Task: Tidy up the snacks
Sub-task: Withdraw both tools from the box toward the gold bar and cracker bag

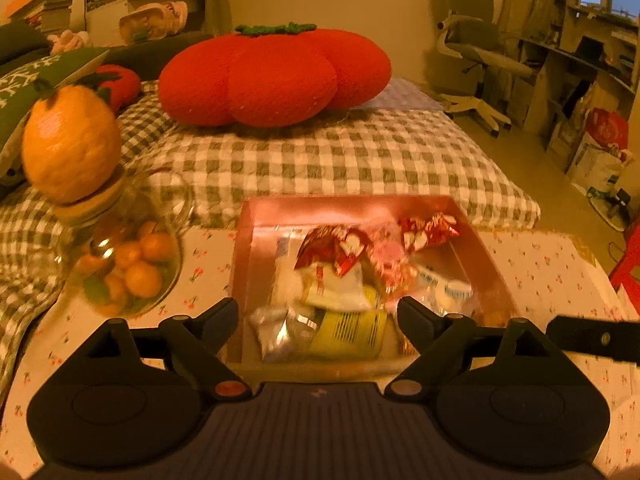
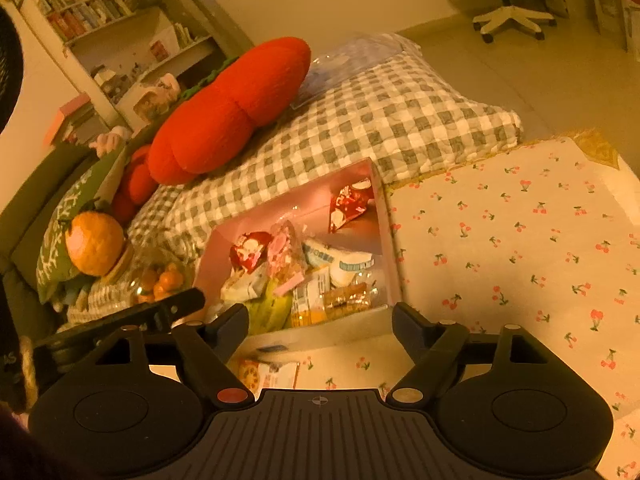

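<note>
A pink box (image 1: 486,264) stands on the cherry-print tablecloth (image 1: 552,276) and holds several wrapped snacks: red heart packets (image 1: 332,248), a yellow packet (image 1: 352,332), a silver packet (image 1: 276,328). My left gripper (image 1: 318,312) is open and empty over the box's near edge. In the right wrist view the box (image 2: 288,216) lies ahead, with the snacks (image 2: 300,276) inside. My right gripper (image 2: 320,320) is open and empty just in front of the box. A snack packet (image 2: 268,374) lies on the cloth below it. The left gripper's finger (image 2: 160,312) shows at left.
A glass jar (image 1: 124,264) of small oranges with an orange-shaped lid (image 1: 70,144) stands left of the box. Behind lie a checked quilt (image 1: 320,160) and a red tomato cushion (image 1: 276,76). An office chair (image 1: 472,48) and shelves stand at the right.
</note>
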The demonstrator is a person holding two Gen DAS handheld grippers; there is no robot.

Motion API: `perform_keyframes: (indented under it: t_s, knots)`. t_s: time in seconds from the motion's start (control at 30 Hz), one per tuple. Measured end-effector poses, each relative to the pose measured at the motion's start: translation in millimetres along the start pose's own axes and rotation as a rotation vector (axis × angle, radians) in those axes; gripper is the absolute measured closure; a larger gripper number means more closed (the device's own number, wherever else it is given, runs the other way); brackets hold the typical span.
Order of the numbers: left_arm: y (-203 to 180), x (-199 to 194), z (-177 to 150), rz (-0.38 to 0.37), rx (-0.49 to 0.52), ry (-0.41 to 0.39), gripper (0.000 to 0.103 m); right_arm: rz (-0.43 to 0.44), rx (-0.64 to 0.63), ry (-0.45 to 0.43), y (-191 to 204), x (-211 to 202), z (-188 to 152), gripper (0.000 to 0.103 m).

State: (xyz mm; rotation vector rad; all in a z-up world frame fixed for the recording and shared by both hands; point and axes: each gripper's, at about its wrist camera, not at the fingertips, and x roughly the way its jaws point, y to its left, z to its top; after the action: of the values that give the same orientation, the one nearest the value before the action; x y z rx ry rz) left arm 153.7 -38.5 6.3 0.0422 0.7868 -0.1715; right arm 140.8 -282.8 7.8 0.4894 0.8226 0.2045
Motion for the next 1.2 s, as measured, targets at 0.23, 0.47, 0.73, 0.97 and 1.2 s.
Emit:
perform_keyframes:
  t_s: [0.23, 0.47, 0.73, 0.97, 1.2]
  knots:
    - [8, -17, -23, 0.008, -0.020, 0.024, 0.009, -0.031, -0.058, 0.015, 14, -8, -12, 0.018]
    - [22, -27, -43, 0.024, -0.046, 0.052, 0.006, -0.055, -0.133, 0.035, 35, -7, -27, 0.018]
    - [42, -29, -58, 0.049, -0.051, 0.052, 0.004, -0.086, -0.196, 0.041, 59, 10, -41, 0.017]
    - [73, -22, -65, 0.075, -0.054, 0.033, 0.004, -0.090, -0.216, 0.067, 76, 32, -52, 0.017]
    - [93, -5, -72, 0.091, -0.111, 0.063, 0.004, -0.115, -0.252, 0.081, 86, 56, -64, 0.017]
